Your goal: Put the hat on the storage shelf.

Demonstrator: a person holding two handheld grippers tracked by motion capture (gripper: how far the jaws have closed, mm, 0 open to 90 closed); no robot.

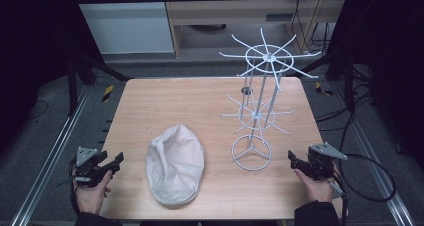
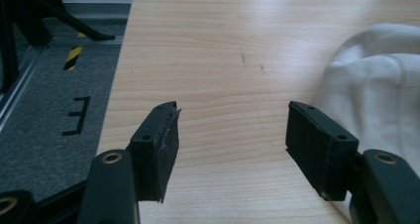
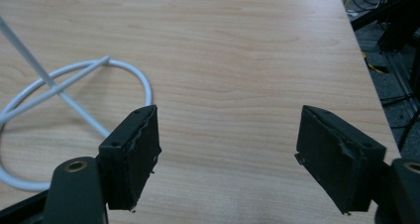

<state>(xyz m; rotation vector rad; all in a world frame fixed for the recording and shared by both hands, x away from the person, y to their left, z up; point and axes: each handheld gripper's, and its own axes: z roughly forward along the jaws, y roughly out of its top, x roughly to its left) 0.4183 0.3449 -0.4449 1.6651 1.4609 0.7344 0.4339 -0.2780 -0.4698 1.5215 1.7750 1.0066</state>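
Observation:
A cream-white flat cap point(image 1: 175, 164) lies on the wooden table point(image 1: 190, 103), near the front and left of centre. A white wire stand point(image 1: 260, 111) with two tiers of spoke hooks rises at the right, on a ring base point(image 1: 251, 153). My left gripper point(image 1: 119, 160) sits at the table's front left edge, open and holding nothing. In the left gripper view the cap point(image 2: 381, 90) lies just right of my left gripper point(image 2: 230, 135). My right gripper point(image 1: 292, 157) rests at the front right edge, open with nothing in it. The ring base point(image 3: 74, 105) lies left of my right gripper point(image 3: 228, 149).
A small dark hole point(image 1: 246, 90) marks the table behind the stand. Metal rails point(image 1: 55, 151) run along both sides on grey carpet. Black frame legs point(image 1: 95, 66) and cables point(image 1: 370, 171) stand around the table. A cabinet point(image 1: 235, 11) is at the back.

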